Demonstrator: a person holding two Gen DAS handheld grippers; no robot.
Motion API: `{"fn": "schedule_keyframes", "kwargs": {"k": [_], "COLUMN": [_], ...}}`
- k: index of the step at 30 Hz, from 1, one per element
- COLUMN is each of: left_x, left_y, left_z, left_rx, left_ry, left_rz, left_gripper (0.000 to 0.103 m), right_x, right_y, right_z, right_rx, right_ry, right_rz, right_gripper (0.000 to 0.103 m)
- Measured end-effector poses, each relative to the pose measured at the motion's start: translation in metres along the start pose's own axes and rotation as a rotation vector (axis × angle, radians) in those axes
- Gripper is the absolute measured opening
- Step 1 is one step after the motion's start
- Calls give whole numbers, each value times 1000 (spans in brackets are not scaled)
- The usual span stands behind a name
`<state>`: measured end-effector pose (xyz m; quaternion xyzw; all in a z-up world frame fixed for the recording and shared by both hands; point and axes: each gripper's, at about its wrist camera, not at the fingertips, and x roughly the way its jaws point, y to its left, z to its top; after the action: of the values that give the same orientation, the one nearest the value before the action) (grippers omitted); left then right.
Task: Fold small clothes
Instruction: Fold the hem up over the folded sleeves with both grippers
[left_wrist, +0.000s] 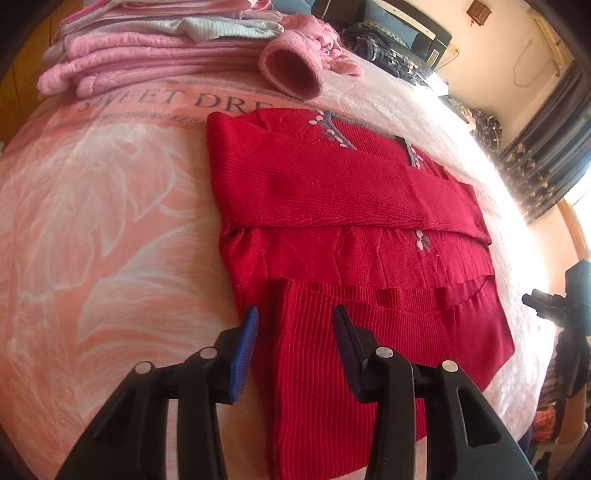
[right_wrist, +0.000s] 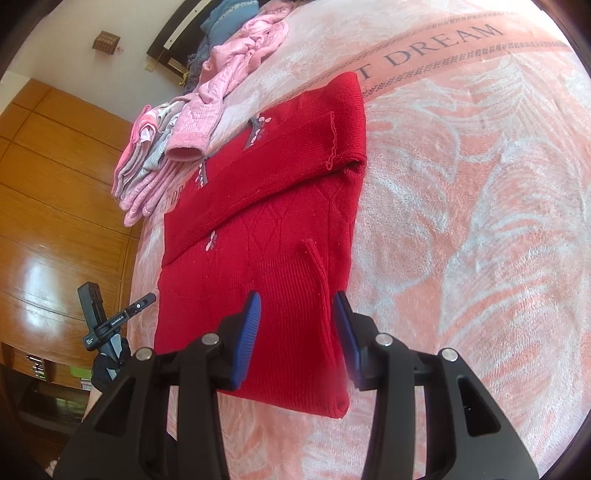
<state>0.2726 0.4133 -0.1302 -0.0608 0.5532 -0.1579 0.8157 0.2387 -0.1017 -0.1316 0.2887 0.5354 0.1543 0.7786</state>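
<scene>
The left wrist view alone shows the dark patterned curtains (left_wrist: 546, 162) beside a bright window; the right wrist view alone shows the glossy wooden wardrobe (right_wrist: 55, 206). The red sweater (left_wrist: 351, 206), partly folded with sleeves laid across it, lies near the bed's near edge on the pink blanket (left_wrist: 110, 206). The left hand-held gripper (left_wrist: 295, 325) and right hand-held gripper (right_wrist: 297, 314) are both spread above its ribbed hem. Folded pink clothes (left_wrist: 140, 59) sit stacked towards the far corner.

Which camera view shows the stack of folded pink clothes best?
The left wrist view: the stack of folded pink clothes fills its upper left, with the layers distinct. The right wrist view shows the stack smaller, edge-on, beyond the red sweater.
</scene>
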Motion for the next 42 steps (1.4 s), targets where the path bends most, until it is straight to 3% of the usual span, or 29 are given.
{"fn": "schedule_keyframes", "kwargs": {"k": [9, 14, 22, 26, 33, 36, 39, 42], "left_x": [16, 22, 19, 21, 26, 27, 27, 26], "left_y": [-7, -11, -14, -10, -14, -17, -15, -12], "left_z": [3, -1, -3, -2, 1, 1, 2, 1], "left_rx": [61, 68, 90, 86, 94, 111, 105, 102], "left_ry": [10, 42, 39, 46, 36, 32, 26, 26], "left_rz": [26, -15, -27, -33, -33, -34, -39, -45], "left_gripper": [42, 40, 14, 16, 30, 29, 20, 19], "right_x": [22, 32, 47, 53, 70, 80, 84, 82], "right_y": [-1, 9, 25, 33, 47, 46, 43, 41], "right_z": [-7, -5, 0, 2, 10, 16, 22, 25], "right_rx": [-30, -83, -173, -243, -374, -403, -396, -397], "right_ry": [48, 62, 84, 97, 127, 139, 135, 120], "right_rz": [-23, -43, -78, -93, -132, -180, -191, -191], "right_gripper": [41, 41, 41, 42, 43, 43, 42, 42]}}
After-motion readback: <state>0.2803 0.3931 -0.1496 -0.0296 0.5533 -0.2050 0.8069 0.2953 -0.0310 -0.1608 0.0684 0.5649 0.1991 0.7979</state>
